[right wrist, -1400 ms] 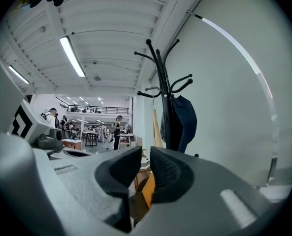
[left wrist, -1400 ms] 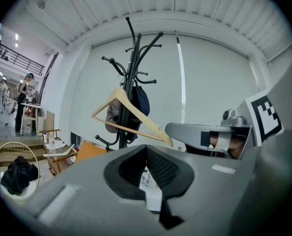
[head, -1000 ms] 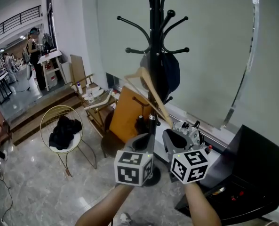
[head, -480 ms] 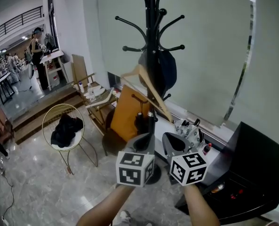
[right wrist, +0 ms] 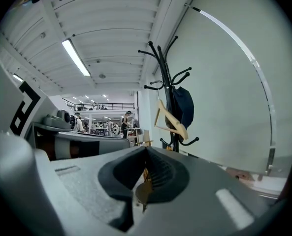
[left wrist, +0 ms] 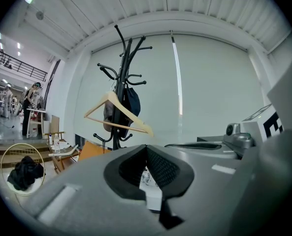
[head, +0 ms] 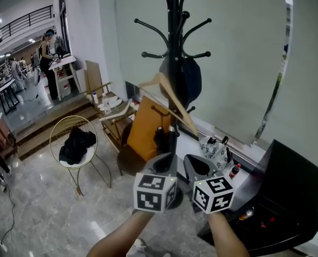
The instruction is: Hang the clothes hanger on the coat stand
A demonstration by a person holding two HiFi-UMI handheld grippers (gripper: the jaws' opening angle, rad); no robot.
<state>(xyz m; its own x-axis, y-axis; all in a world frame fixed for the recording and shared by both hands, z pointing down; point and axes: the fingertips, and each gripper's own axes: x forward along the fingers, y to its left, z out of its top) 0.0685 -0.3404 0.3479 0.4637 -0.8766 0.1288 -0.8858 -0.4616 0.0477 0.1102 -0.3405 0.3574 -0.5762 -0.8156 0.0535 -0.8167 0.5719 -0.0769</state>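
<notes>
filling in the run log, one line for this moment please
clothes hanger: hung on coat stand | left tongs: shut, empty | right tongs: shut, empty | both clear of stand

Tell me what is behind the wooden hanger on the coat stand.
Behind the wooden hanger a dark fabric item hangs on the coat stand. What it is, and which peg holds it, cannot be seen: pole and hanger cover it.

You get soft, even light; against the pale blind [head: 239, 63] the coat stand [head: 173, 47] reads as a dark silhouette. The marble floor [head: 46, 218] shows glare. Both gripper views bow strongly toward black corners, their near foreground blurred.
</notes>
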